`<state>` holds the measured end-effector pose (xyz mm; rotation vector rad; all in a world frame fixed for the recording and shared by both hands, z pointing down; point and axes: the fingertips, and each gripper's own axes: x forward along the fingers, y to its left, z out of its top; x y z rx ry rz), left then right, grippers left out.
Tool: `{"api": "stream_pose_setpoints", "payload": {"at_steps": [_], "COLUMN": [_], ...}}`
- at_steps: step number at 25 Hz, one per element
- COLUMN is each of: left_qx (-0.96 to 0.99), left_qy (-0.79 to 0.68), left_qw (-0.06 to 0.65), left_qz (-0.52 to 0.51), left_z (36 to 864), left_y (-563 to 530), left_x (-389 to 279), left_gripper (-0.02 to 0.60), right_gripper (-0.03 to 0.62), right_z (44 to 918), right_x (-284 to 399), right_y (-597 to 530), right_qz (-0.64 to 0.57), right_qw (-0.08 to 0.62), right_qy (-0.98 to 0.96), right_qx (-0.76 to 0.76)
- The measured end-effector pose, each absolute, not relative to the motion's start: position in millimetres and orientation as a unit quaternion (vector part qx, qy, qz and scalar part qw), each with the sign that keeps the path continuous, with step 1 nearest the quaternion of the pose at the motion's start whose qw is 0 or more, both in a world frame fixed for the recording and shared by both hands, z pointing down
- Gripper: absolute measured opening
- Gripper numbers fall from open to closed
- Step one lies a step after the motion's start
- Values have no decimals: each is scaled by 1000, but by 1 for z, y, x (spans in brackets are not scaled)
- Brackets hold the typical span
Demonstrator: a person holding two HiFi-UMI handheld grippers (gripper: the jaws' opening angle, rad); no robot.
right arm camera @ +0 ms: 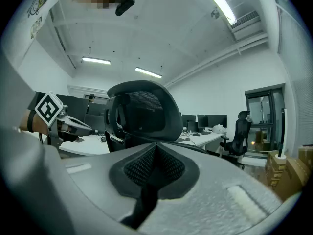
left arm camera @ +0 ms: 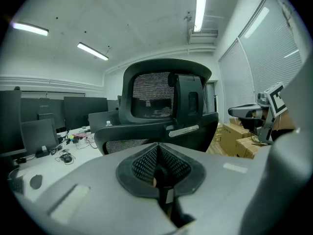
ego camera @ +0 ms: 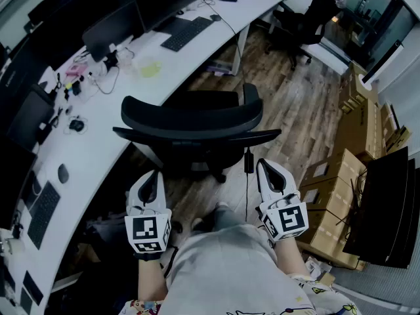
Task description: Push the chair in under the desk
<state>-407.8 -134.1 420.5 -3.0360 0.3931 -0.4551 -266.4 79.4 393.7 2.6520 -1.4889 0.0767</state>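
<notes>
While both pairs of jaws sit pressed together with nothing between them, the left gripper and the right gripper each point at the back of the black office chair. From the head view, the left gripper and right gripper hang side by side, one toward each end of the curved backrest, and a strip of floor shows between their tips and the chair, so no contact there. The chair stands pulled out on the wooden floor, its back to the person and its seat toward the long white bench, right by the bench's curved edge but not tucked under. On the bench, a dark keyboard lies ahead of a row of monitors, with small clutter and cables along the left stretch. To the right, cardboard boxes are stacked on the floor, and a second black chair stands at the far end.
</notes>
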Motion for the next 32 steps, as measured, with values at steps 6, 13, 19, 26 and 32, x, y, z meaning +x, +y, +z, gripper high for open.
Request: {"api": "stream_pose_setpoints", "payload": {"at_steps": [6, 13, 19, 26, 32], "left_qx": [-979, -973, -962, -956, -943], "left_qy": [130, 118, 101, 78, 48], "left_qw": [56, 124, 193, 233, 277], "left_qz": [-146, -153, -163, -158, -178], "left_z": [422, 417, 415, 413, 426], "left_y": [-141, -155, -174, -205, -234], "left_x": [-408, -403, -392, -378, -366], "left_gripper": [14, 135, 193, 287, 351], "right_gripper": [2, 129, 227, 288, 308], "right_z": [392, 387, 386, 386, 397], "right_x": [-260, -252, -238, -215, -198], "right_y": [85, 80, 74, 68, 67], "right_qz": [17, 8, 1, -8, -11], "right_qw": [46, 72, 116, 164, 203], "right_qy": [-477, -490, -503, -523, -542], "right_qx": [877, 869, 856, 837, 815]}}
